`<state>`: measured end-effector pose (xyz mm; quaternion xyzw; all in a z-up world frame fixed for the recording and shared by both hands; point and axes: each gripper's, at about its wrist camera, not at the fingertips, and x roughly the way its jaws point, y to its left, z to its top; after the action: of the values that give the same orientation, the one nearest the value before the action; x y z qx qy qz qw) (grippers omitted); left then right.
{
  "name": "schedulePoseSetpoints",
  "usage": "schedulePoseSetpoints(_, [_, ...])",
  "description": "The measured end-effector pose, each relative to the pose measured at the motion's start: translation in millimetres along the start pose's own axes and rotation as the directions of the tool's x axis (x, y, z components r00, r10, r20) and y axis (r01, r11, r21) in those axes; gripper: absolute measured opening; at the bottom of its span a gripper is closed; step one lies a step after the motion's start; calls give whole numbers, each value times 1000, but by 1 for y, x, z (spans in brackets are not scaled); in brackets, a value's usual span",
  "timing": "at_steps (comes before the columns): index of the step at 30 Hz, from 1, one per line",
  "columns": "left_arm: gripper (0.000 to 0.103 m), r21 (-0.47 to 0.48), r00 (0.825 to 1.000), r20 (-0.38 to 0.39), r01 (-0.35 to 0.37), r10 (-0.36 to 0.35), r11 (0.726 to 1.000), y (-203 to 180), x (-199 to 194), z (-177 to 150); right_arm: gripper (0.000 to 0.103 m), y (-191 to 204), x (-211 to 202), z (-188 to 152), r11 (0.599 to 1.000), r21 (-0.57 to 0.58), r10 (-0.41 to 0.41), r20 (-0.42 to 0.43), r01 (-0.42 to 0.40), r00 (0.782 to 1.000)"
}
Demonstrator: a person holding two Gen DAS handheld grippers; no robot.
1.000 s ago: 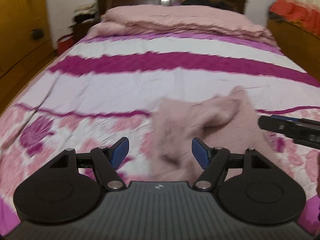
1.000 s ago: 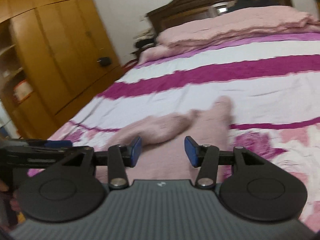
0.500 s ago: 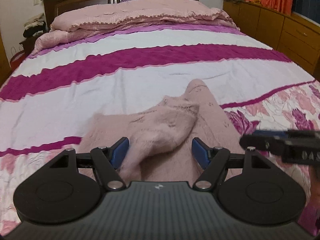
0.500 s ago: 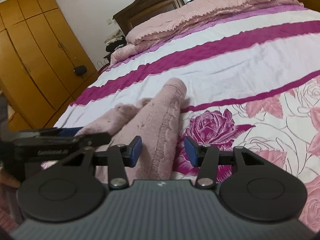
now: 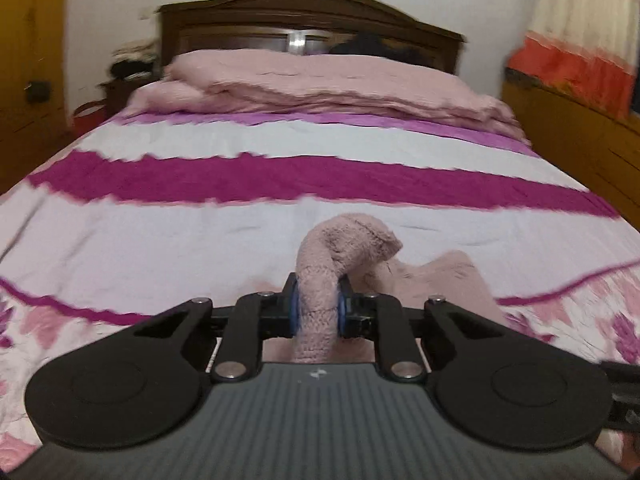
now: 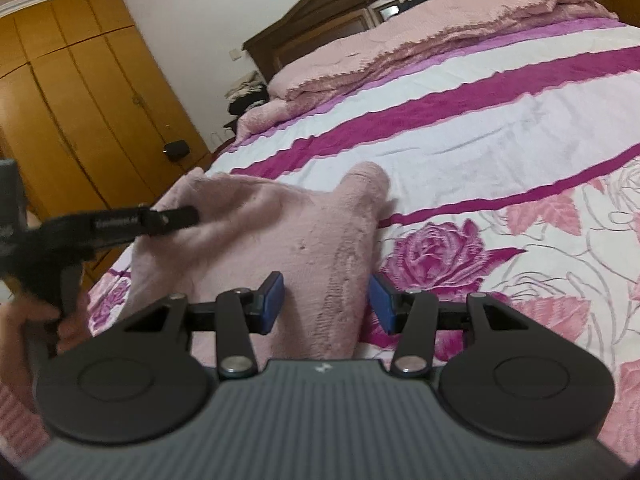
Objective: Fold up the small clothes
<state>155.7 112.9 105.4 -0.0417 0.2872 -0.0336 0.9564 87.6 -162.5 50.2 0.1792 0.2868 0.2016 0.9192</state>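
Left gripper (image 5: 317,312), jaws closing, pinches a rolled fold of the pink knit garment (image 5: 320,280) lying on the floral bedspread (image 5: 160,248); right gripper (image 6: 327,300) part open, straddling the garment's edge without pressing; beyond, striped cover, pink pillows (image 5: 320,80), dark headboard (image 5: 312,12).

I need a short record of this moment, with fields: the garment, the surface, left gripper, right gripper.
garment: pink fuzzy garment, partly spread, one part lifted
surface: bed cover with magenta stripes and roses
left gripper: jaws closing, pads pressing a bunched fold of the garment
right gripper: jaws open astride a strip of the garment, pads not touching it
background: pink quilt by the headboard
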Motion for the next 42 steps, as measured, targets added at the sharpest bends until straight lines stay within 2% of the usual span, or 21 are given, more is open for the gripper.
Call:
schedulePoseSetpoints(2, [20, -52, 999, -33, -42, 40, 998, 17, 9, -2, 51, 4, 2, -3, 1000, -15, 17, -9, -17, 1000])
schedulePoseSetpoints(5, [21, -102, 992, -112, -62, 51, 993, 36, 33, -14, 51, 9, 8, -8, 999, -33, 29, -24, -30, 999])
schedulePoseSetpoints(8, [34, -90, 988, -117, -110, 99, 990, 40, 43, -23, 50, 11, 8, -11, 998, -50, 27, -23, -28, 999])
schedulePoseSetpoints(10, [52, -67, 984, -108, -147, 139, 987, 36, 45, -22, 51, 12, 8, -10, 998, -57, 25, -23, -26, 999])
schedulePoseSetpoints(12, [57, -54, 982, -101, -169, 163, 984, 34, 45, -19, 51, 11, 7, -10, 998, -49, 24, -23, -25, 999])
schedulePoseSetpoints(17, [59, -73, 987, -71, -146, 141, 987, 37, 25, -15, 51, 12, 5, -13, 999, -48, 23, -16, -23, 1000])
schedulePoseSetpoints(20, [63, -48, 988, -53, -148, 145, 988, 34, 25, -10, 51, 14, 5, -14, 998, -52, 18, -11, -19, 1000])
schedulePoseSetpoints(23, [63, -35, 984, -87, -156, 153, 987, 34, 39, -7, 51, 14, 5, -14, 998, -52, 18, -9, -18, 1000])
schedulePoseSetpoints(27, [65, -111, 976, -149, -174, 157, 979, 49, 61, -14, 51, 12, 4, -15, 998, -49, 24, -12, -24, 1000])
schedulePoseSetpoints(30, [71, -122, 975, -148, -183, 164, 976, 55, 64, -18, 51, 12, 5, -15, 998, -54, 26, -12, -26, 1000])
schedulePoseSetpoints(35, [71, -122, 976, -153, -172, 153, 978, 57, 50, -16, 53, 12, 4, -14, 999, -45, 20, -13, -21, 1000])
schedulePoseSetpoints(38, [74, -121, 977, -176, -146, 124, 982, 54, 32, -14, 61, 11, 3, -13, 1000, -25, 9, -9, -10, 1000])
schedulePoseSetpoints(40, [80, -124, 979, -184, -112, 88, 986, 52, 16, -16, 70, 10, 3, -12, 1000, -6, 3, 4, -3, 1000])
schedulePoseSetpoints(42, [84, -130, 982, -183, -74, 50, 989, 49, 0, -20, 75, 6, 2, -12, 1000, 27, 9, 14, -10, 1000])
